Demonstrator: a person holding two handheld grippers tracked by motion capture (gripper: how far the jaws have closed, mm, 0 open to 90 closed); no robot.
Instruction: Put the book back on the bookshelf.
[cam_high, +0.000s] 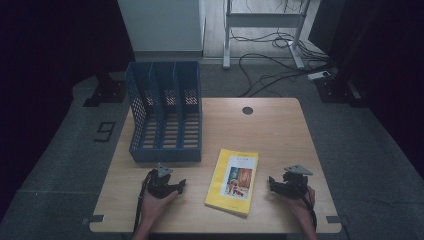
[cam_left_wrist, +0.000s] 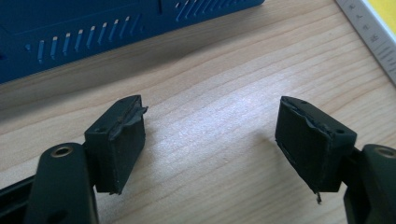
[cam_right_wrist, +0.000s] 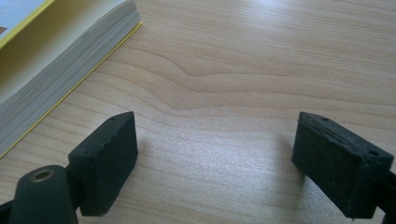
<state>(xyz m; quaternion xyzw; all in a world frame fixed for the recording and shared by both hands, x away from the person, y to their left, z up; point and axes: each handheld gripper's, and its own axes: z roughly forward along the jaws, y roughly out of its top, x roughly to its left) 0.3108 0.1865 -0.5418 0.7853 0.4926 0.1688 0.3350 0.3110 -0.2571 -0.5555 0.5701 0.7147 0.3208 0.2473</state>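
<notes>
A yellow paperback book (cam_high: 233, 181) lies flat, cover up, near the front edge of the wooden worktop (cam_high: 270, 130), between the person's two hands. The left gripper (cam_high: 169, 186) rests low on the worktop just beside the book's left side, and the right gripper (cam_high: 281, 185) sits a little apart from its right side. Both have their fingers spread wide with nothing between them: in the left gripper view the black pads (cam_left_wrist: 120, 148) frame only bare wood, with the base of the blue file rack (cam_left_wrist: 93, 32) beyond and a corner of the book at the upper right; in the right gripper view the pads (cam_right_wrist: 108, 158) likewise frame bare wood, with the book's page block (cam_right_wrist: 60, 70) off to the upper left. The blue three-slot file rack (cam_high: 166, 111) stands at the back left of the worktop, its compartments looking empty as far as I can see. To my eye the work has barely begun: the book is untouched and not yet lifted. If it is meant for the rack, then grasping it, raising it upright and sliding it into a slot all remain to be done.
</notes>
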